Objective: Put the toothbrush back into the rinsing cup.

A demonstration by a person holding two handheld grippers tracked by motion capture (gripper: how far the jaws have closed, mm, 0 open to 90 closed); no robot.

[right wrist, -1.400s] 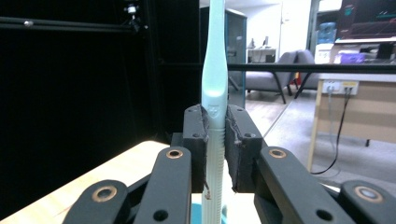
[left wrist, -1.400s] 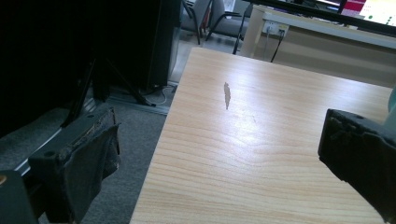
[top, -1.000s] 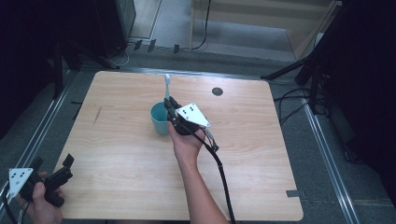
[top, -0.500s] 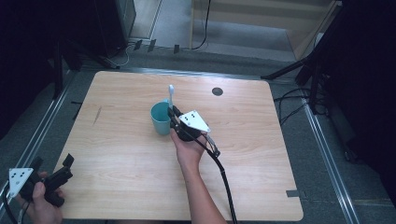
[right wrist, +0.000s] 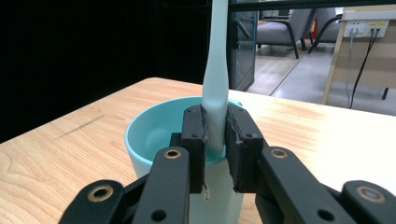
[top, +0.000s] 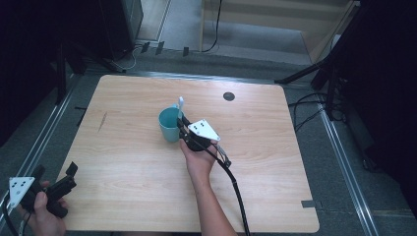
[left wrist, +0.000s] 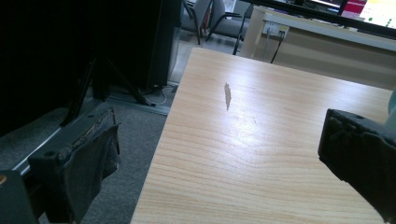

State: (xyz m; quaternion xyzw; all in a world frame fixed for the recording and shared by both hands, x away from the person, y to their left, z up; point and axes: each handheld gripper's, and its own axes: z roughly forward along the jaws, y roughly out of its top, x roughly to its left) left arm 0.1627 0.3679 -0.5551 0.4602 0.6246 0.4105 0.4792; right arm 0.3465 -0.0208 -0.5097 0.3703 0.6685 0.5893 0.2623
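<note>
Pale wooden table (top: 275, 162) with rounded corners, grey floor and dark stands around it; a slim, pale blue-white handle (right wrist: 215, 79), perhaps a toothbrush, its upper end out of the right gripper view, stands in a teal cup (top: 169, 125) near the table's middle; the right gripper (top: 183, 129) has its jaws closed on this handle at the cup's rim, pads pressed on both sides of it; the cup is smooth and plain, standing upright; open wood lies all around the cup, broadest toward the near edge and the right side, with a small dark round hole (top: 228, 96) toward the far edge and a dark streak (top: 102, 121) to the left; the handle's long axis runs nearly vertical, top pointing up; the left gripper (top: 55, 183) hovers off the table's near left corner, jaws spread wide and holding nothing
</note>
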